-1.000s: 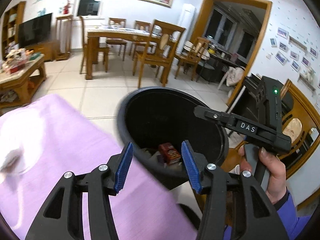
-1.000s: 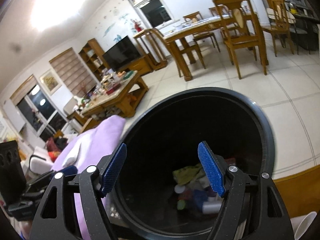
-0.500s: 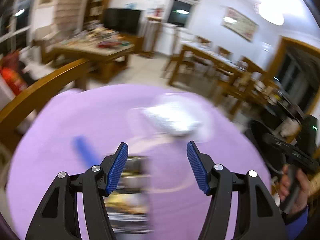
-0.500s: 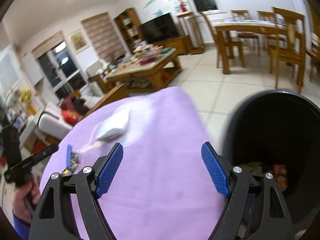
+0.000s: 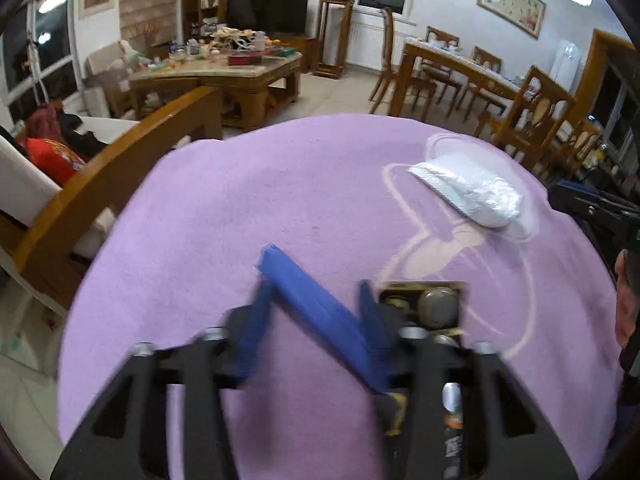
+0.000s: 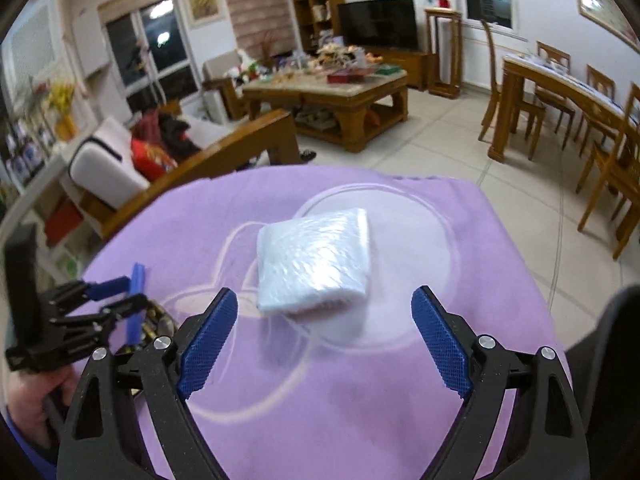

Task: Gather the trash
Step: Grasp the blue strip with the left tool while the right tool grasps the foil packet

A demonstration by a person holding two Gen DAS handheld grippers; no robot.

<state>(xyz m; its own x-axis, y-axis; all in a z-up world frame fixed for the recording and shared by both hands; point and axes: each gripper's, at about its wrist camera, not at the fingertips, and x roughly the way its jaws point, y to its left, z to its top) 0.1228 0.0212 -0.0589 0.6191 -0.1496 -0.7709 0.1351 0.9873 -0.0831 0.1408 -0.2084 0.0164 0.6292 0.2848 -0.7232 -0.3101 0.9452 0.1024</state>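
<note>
A blue strip (image 5: 288, 272) lies slantwise on the purple cloth (image 5: 280, 200). My left gripper (image 5: 314, 292) is closing on it, and both blurred pads sit against the strip. In the right wrist view the same left gripper (image 6: 120, 294) holds the blue strip (image 6: 137, 280) at the far left. A dark, gold-edged wrapper (image 5: 432, 304) lies right beside it. A white plastic packet (image 6: 316, 256) rests further along the cloth. My right gripper (image 6: 325, 294) hovers just short of it, jaws wide and still opening, nothing between the pads.
A wooden sofa arm (image 5: 120, 152) runs along the cloth's left side. Beyond stand a cluttered coffee table (image 6: 328, 84) and a dining table with chairs (image 6: 560, 88) on tiled floor. A hand (image 5: 626, 300) holding the right gripper shows at the right edge.
Both grippers swung away from the black bin to the purple cloth. The left jaws narrowed around the blue strip. The right jaws widened and now face the white packet.
</note>
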